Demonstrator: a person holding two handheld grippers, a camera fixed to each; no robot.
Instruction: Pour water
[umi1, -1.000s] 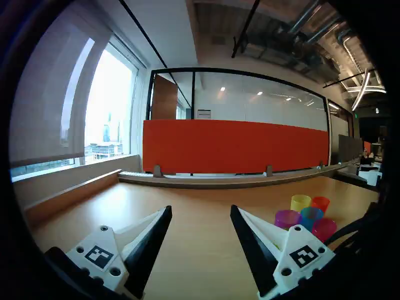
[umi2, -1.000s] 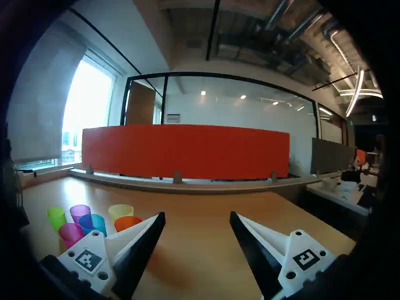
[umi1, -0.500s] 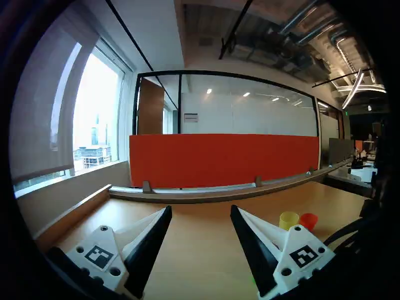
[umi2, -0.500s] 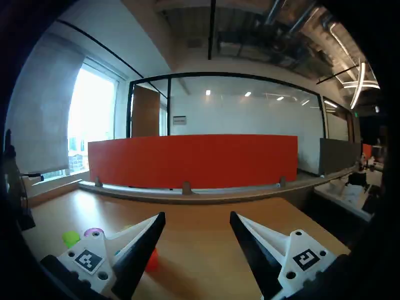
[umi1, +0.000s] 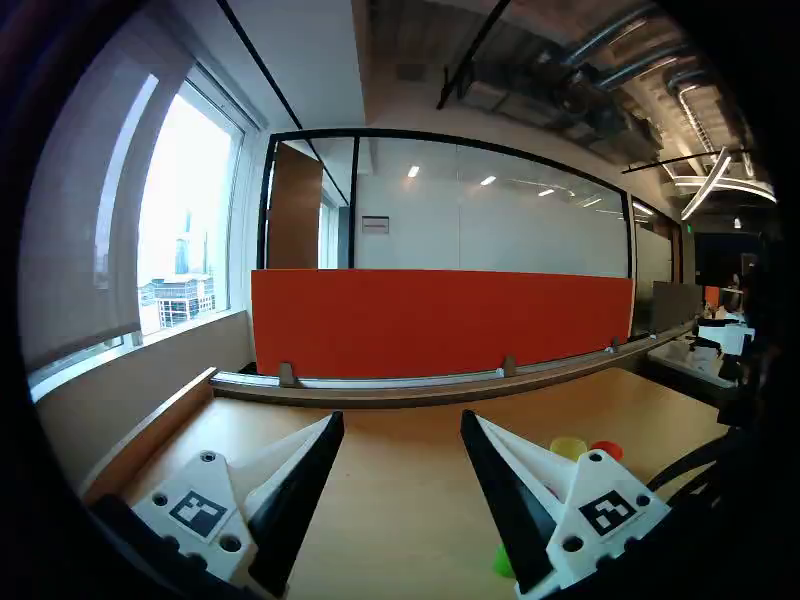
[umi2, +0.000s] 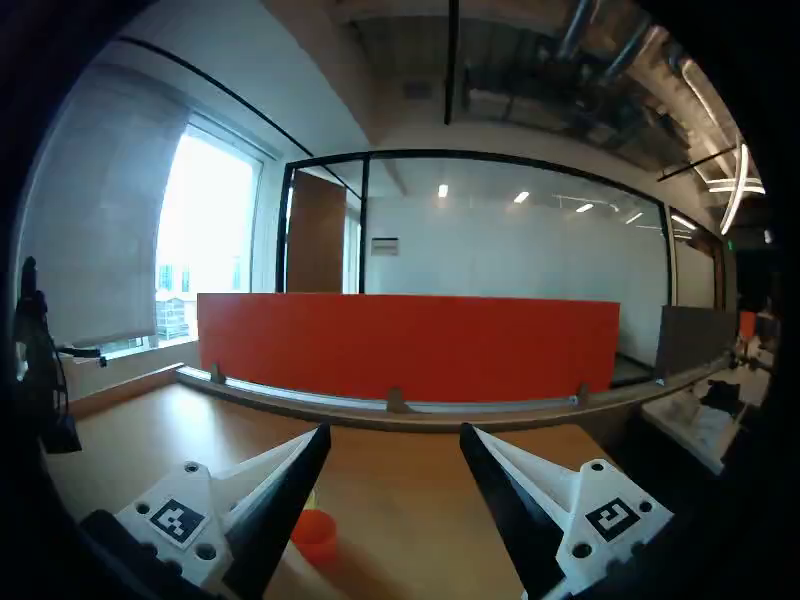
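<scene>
Left hand-held gripper: fingers apart, empty, over light wooden surface. Right hand-held gripper: fingers apart, empty. Small yellow plastic cup: on the surface, partly behind a left-gripper finger. Small orange-red plastic cup: beside a right-gripper finger, untouched. Progress: pouring judged not yet begun; grasp and pour both outstanding.

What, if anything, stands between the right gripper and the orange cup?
Nothing visible. The right gripper is open over bare desk; the orange cup sits low beside one finger, partly hidden by it.
</scene>
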